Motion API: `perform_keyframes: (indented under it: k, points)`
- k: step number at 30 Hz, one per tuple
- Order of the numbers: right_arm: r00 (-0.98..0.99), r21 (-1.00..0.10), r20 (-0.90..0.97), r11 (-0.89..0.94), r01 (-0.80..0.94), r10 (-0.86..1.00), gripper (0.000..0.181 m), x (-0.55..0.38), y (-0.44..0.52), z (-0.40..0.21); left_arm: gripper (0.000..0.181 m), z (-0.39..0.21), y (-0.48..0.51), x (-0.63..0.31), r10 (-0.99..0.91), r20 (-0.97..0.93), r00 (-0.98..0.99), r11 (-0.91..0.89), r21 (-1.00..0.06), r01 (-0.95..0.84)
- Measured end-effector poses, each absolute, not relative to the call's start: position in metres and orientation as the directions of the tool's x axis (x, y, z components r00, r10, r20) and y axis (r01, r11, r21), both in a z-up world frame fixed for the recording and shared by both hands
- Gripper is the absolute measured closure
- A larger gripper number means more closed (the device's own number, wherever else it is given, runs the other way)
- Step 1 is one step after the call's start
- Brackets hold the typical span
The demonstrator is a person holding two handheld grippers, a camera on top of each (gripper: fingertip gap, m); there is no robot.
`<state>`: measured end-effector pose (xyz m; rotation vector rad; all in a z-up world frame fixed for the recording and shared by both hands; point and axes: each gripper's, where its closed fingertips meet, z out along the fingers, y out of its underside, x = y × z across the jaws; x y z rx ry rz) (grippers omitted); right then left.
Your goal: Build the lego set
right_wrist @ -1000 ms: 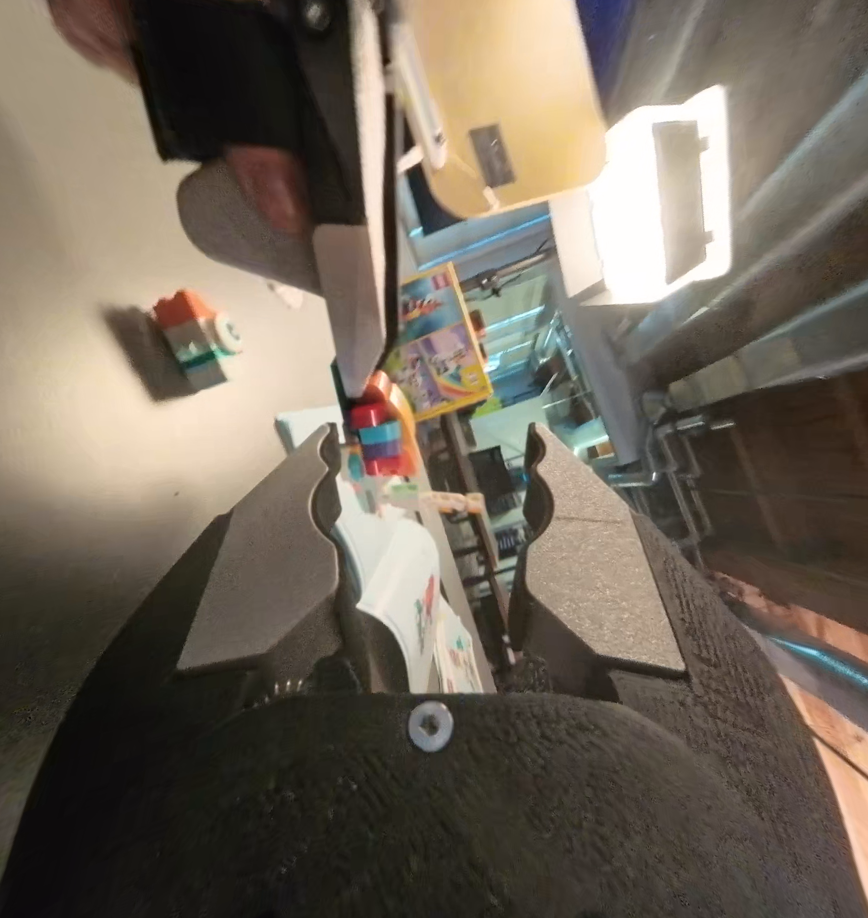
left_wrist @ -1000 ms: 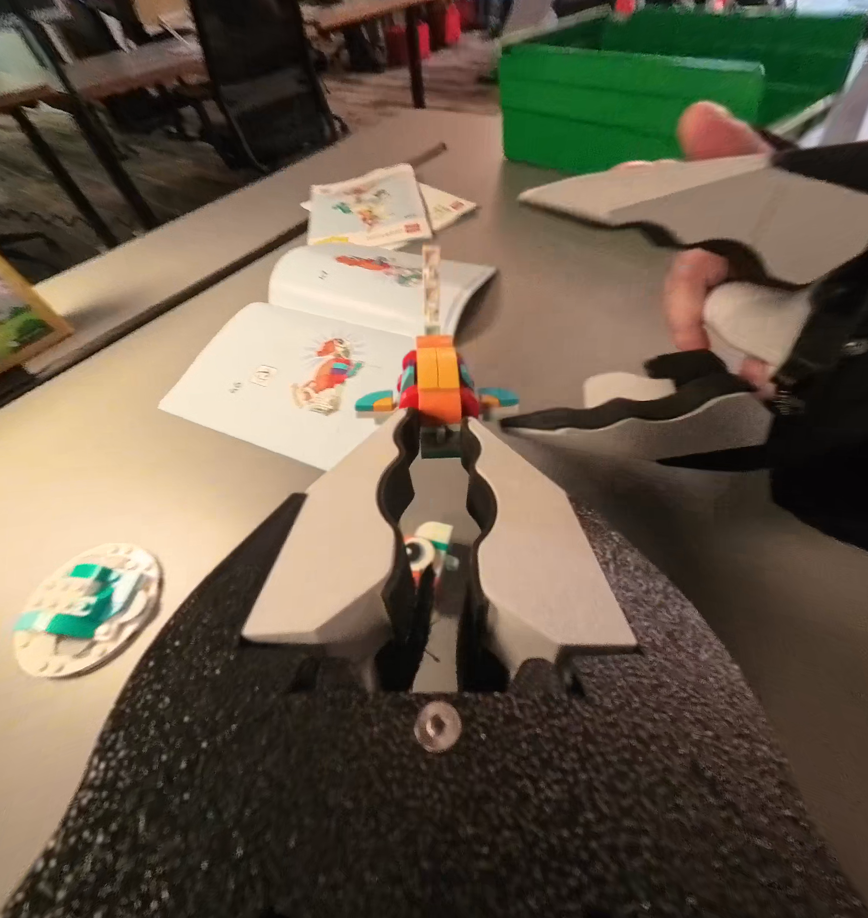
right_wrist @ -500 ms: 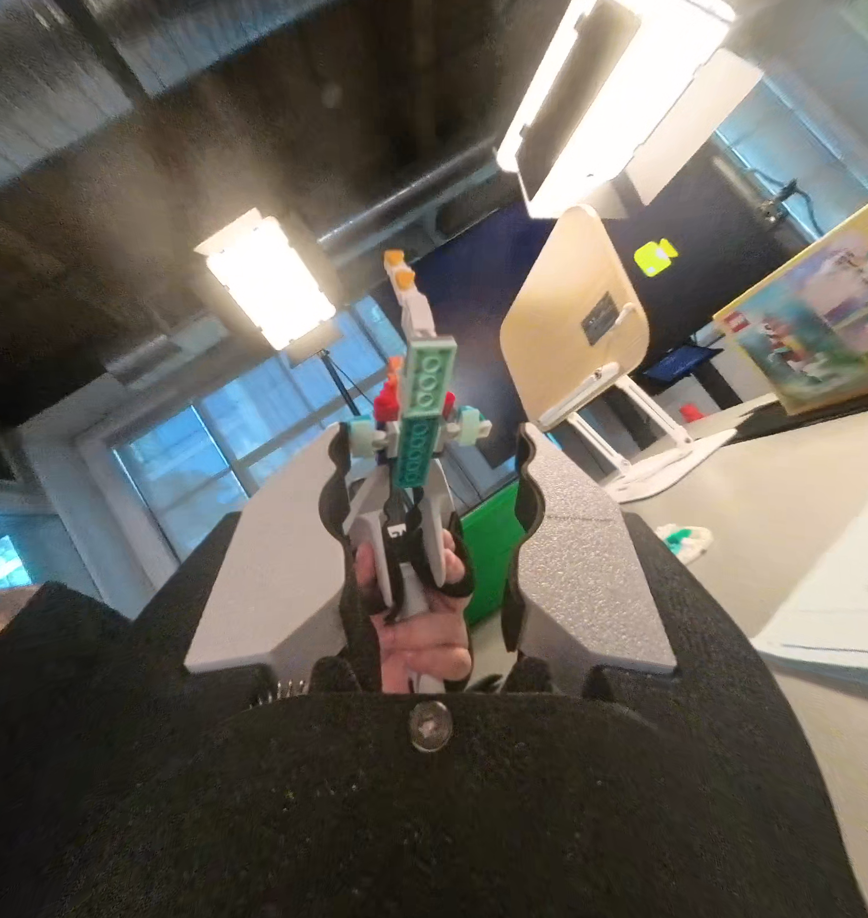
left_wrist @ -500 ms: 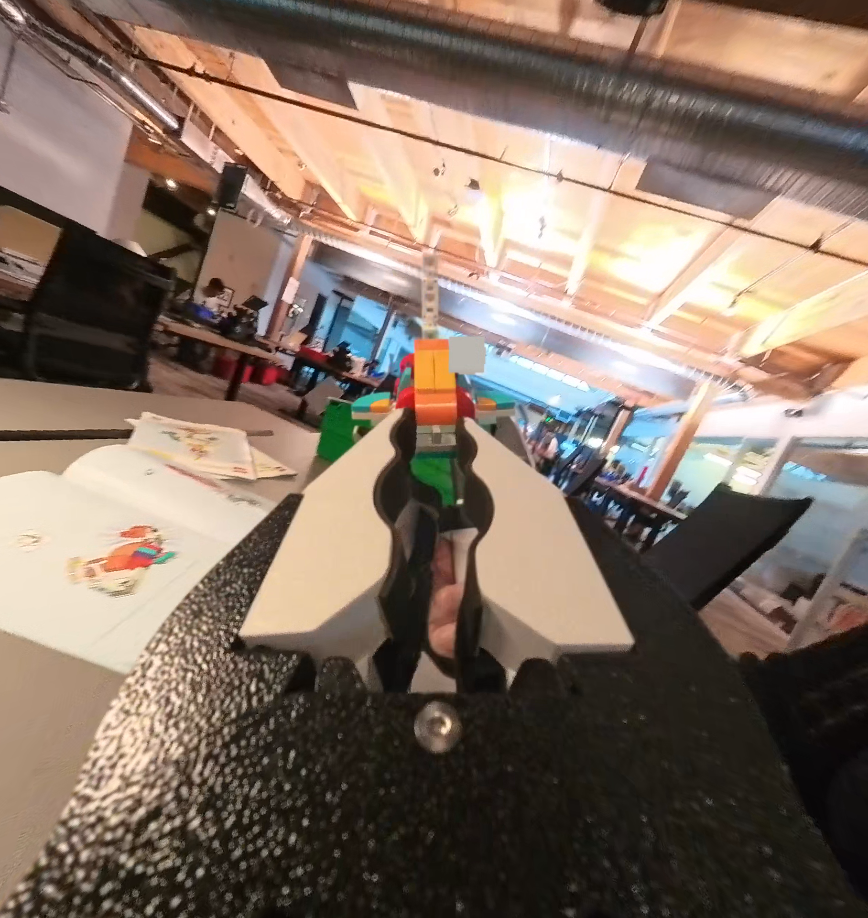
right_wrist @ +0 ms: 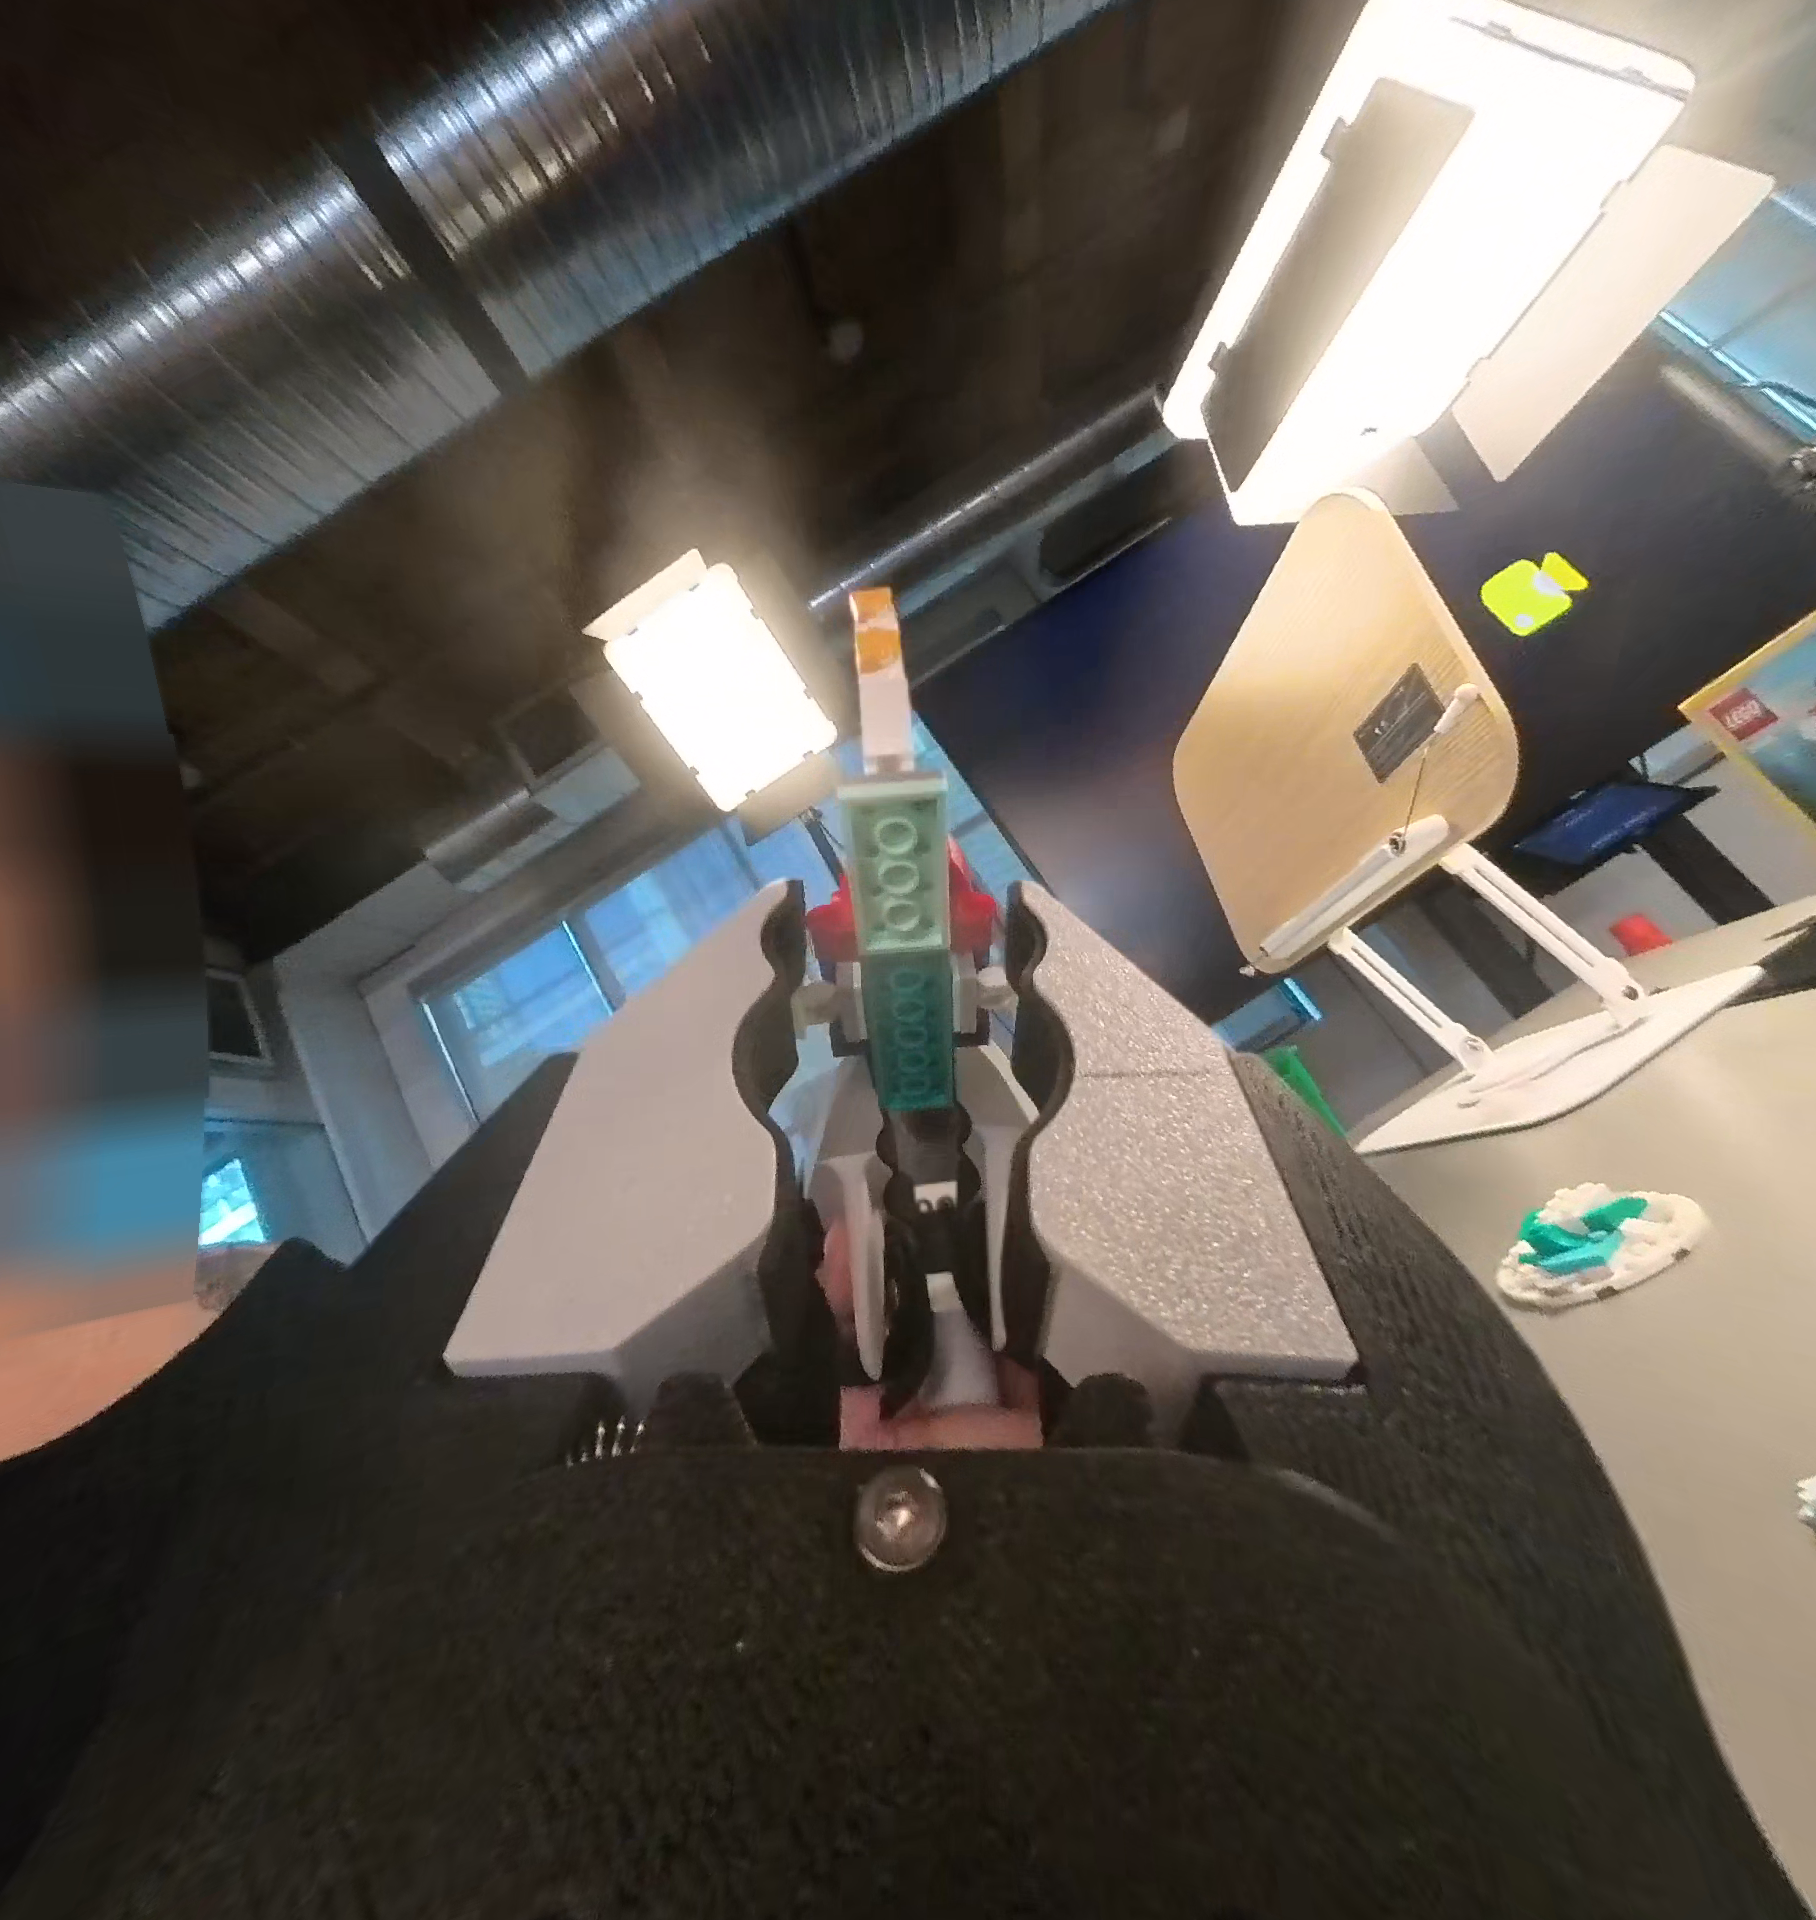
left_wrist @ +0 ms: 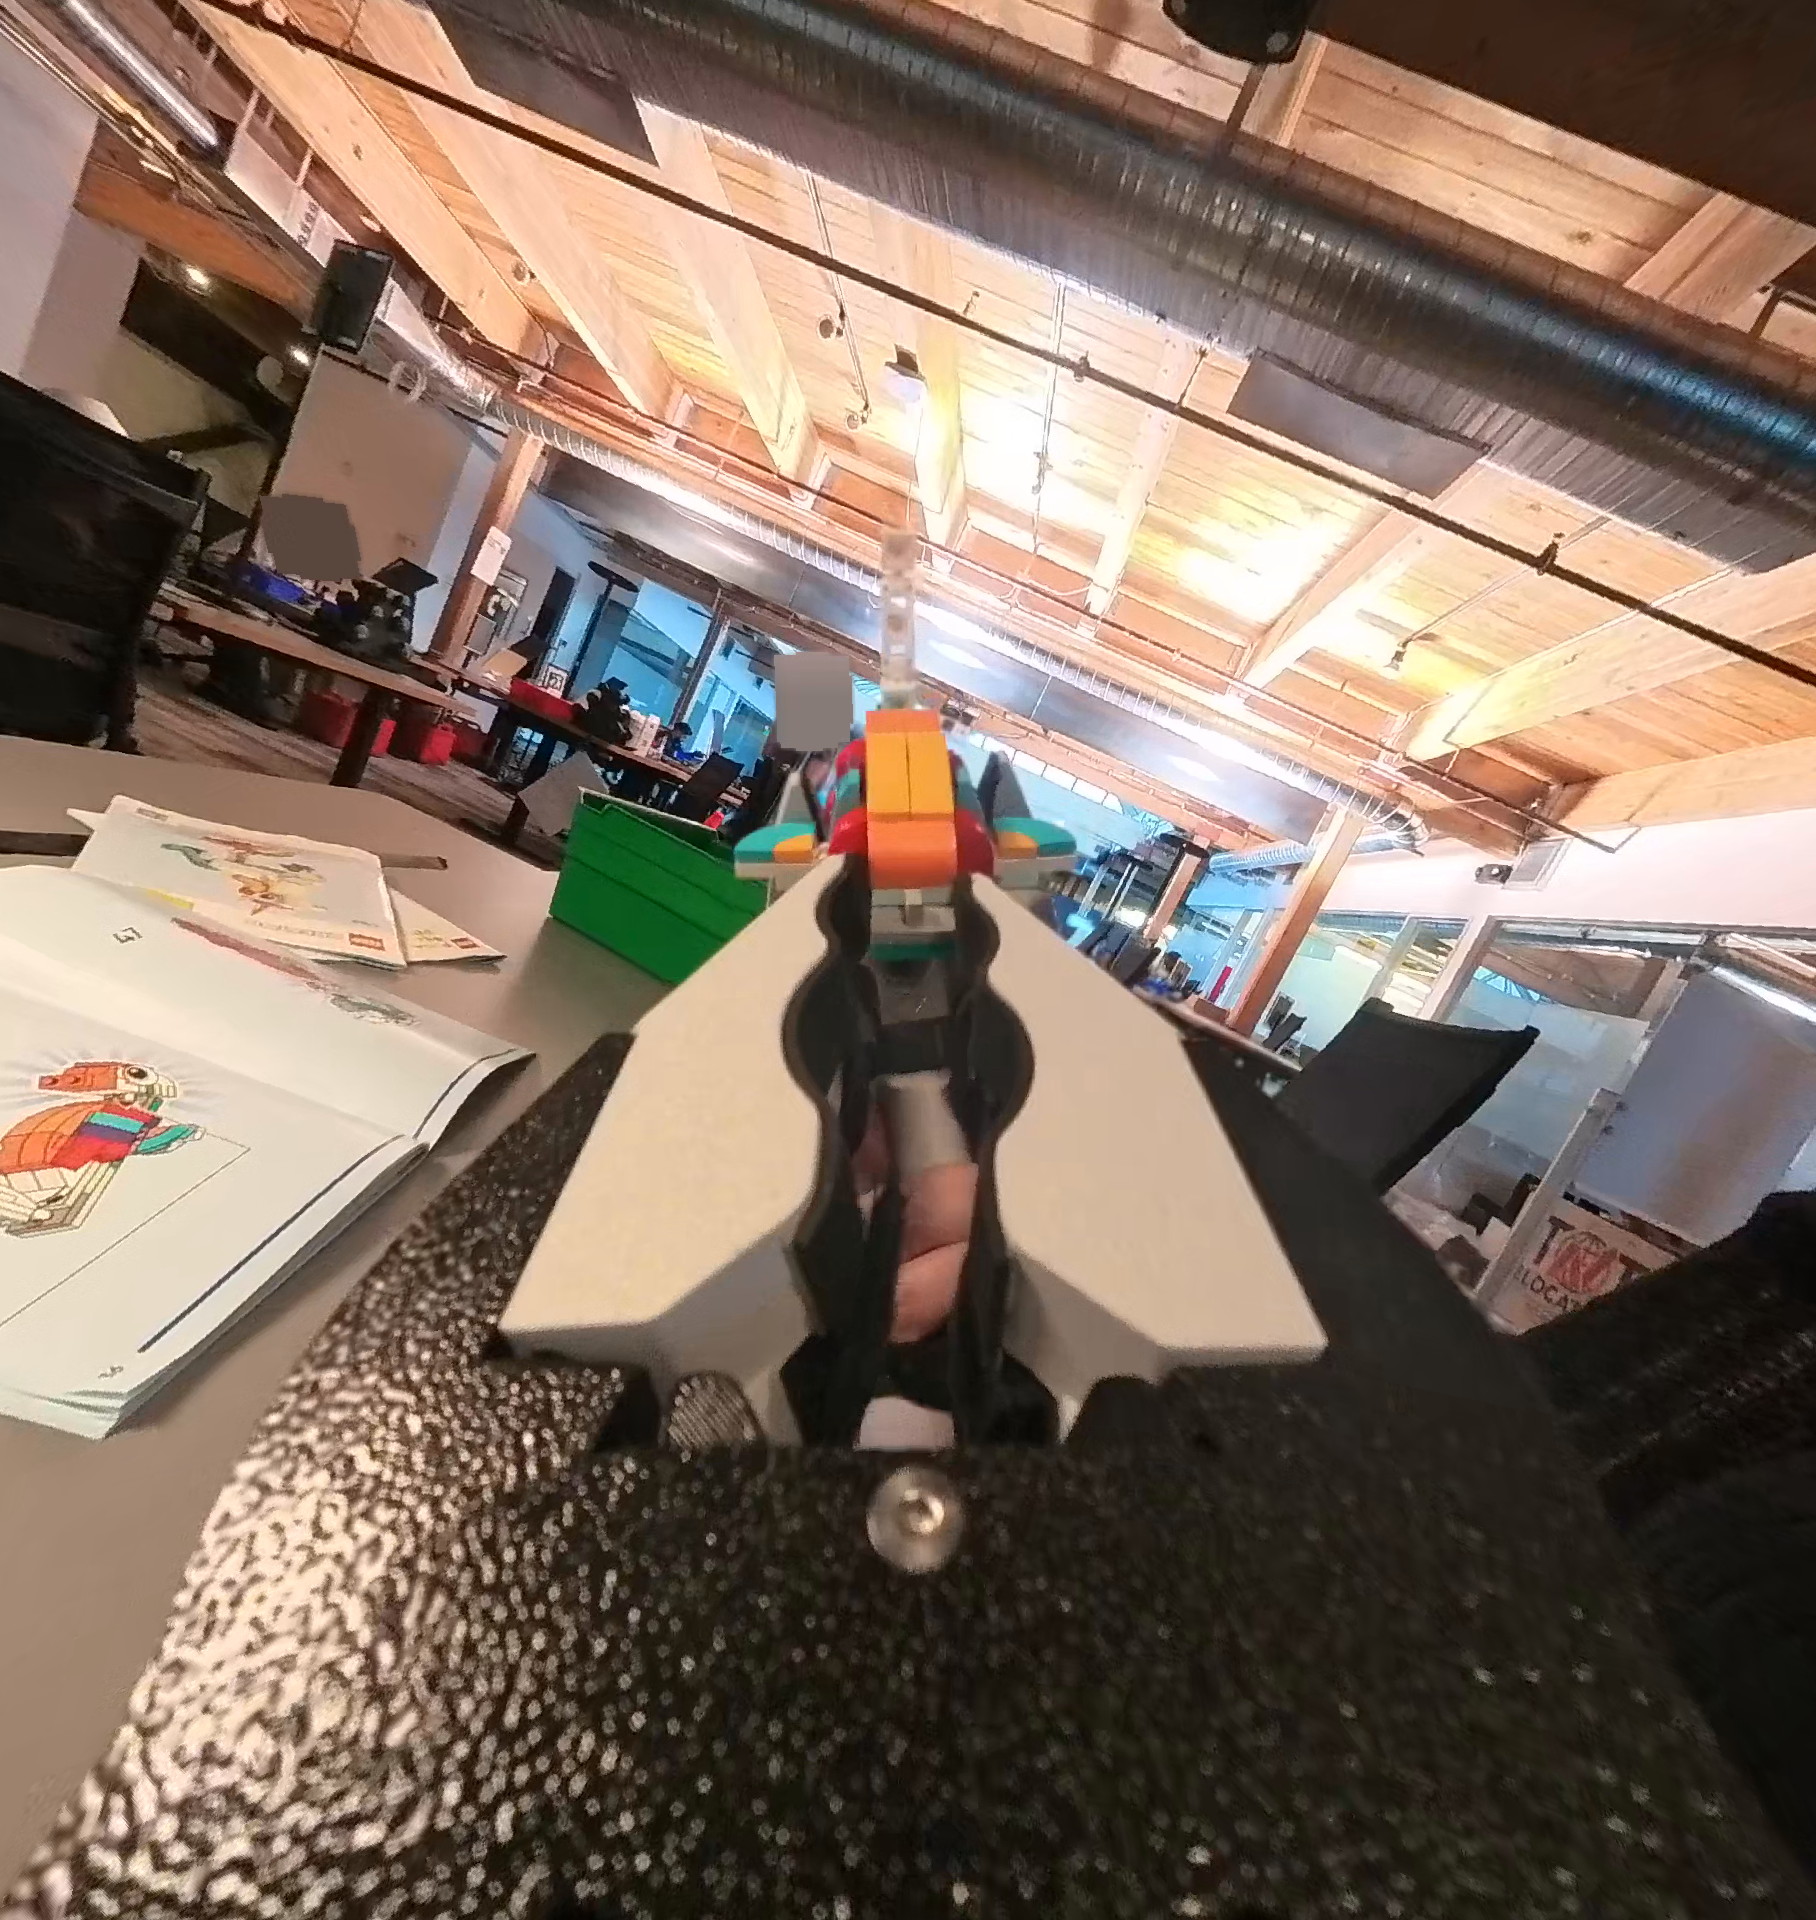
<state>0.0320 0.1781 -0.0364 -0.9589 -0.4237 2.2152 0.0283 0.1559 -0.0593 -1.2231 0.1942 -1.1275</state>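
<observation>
While held aloft: left wrist view: the left gripper (left_wrist: 909, 894) pinches the lego model (left_wrist: 904, 821) at its lower end, fingers pressed against it; the model stands up off the table (left_wrist: 530, 956), a clear rod at its top.
Table, same view: an open instruction booklet (left_wrist: 187, 1091) lies left, loose leaflets (left_wrist: 260, 883) and a green bin (left_wrist: 644, 894) beyond.
Right wrist view: the right gripper (right_wrist: 899, 935) is spread, its fingers flanking the model's teal underside (right_wrist: 899, 956) without clear contact.
Also there: a round white plate with teal pieces (right_wrist: 1600, 1242) sits on the table, right.
Step, I'd say: model raised between both tools for regrip or checking.
Next move: likely the right closing squarely on the body without knocking its side fins.
</observation>
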Motion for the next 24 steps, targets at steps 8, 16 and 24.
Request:
perform_keyframes:
  k: [8, 16, 24]
  points:
    - [-0.481, -0.602, -0.509, -0.694, -0.394, 0.714, 0.143, 0.035, 0.177, -0.044, 0.168, -0.07, 0.157, 0.038, -0.761, 0.402, 0.51, -0.111, -0.854, 0.509]
    - [-0.368, -0.758, -0.415, -0.54, -0.365, 0.832, 0.145, 0.039, 0.179, -0.051, 0.146, -0.077, 0.159, 0.037, -0.734, 0.33, 0.593, -0.121, -0.923, 0.365]
    - [-0.23, -0.952, -0.275, -0.298, -0.072, 0.933, 0.145, 0.036, 0.186, -0.102, 0.124, -0.166, 0.152, -0.01, -0.596, 0.14, 0.791, -0.423, -0.891, -0.161]
